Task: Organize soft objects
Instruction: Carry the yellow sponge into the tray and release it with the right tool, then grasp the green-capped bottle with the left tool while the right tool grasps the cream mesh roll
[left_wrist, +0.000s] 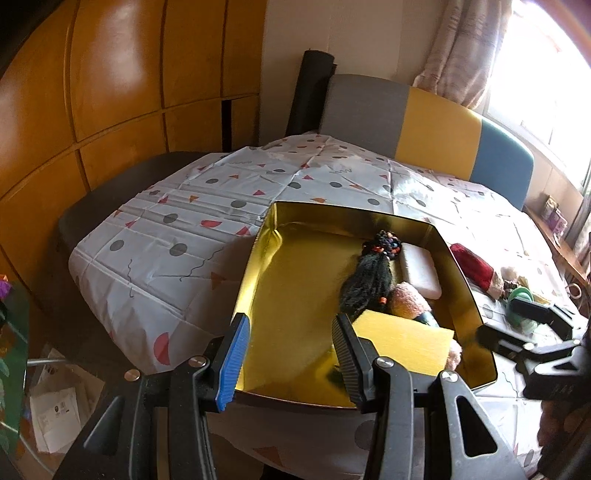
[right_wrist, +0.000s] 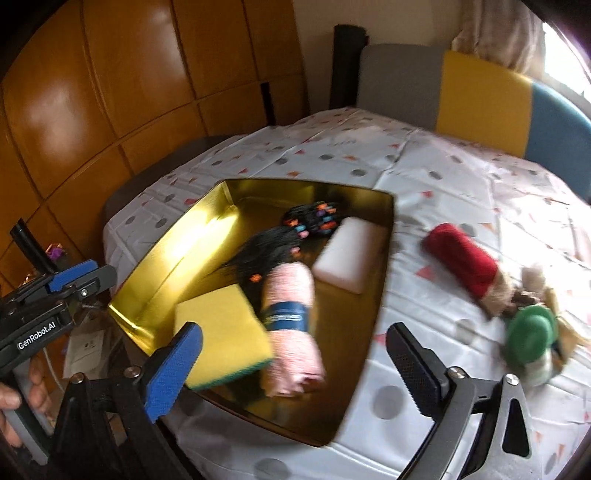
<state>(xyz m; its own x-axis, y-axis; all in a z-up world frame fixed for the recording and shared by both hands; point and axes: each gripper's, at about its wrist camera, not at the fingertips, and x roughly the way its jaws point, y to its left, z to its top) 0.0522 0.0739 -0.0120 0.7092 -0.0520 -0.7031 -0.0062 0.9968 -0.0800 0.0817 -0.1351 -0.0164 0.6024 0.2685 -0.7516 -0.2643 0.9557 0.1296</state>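
Note:
A gold tin tray (left_wrist: 295, 280) (right_wrist: 177, 258) lies on the patterned tablecloth. It holds a black braided hairpiece (left_wrist: 369, 280) (right_wrist: 269, 251), a white sponge (left_wrist: 421, 273) (right_wrist: 351, 254), a rolled pink towel with a blue band (right_wrist: 291, 325) (left_wrist: 406, 302) and a yellow sponge (left_wrist: 402, 339) (right_wrist: 221, 325). My left gripper (left_wrist: 291, 358) hovers open over the tray's near edge, with nothing between its fingers. My right gripper (right_wrist: 295, 363) stands wide open above the yellow sponge and pink towel and touches neither. A red rolled cloth (right_wrist: 461, 258) (left_wrist: 472, 264) lies outside the tray on the right.
A green item (right_wrist: 532, 332) and a plush toy (right_wrist: 532, 280) lie at the table's right side. A grey, yellow and blue chair back (left_wrist: 436, 125) stands behind the table. Wooden cabinets (left_wrist: 110, 92) fill the left. A hand (right_wrist: 14, 398) holds the left gripper (right_wrist: 85, 280).

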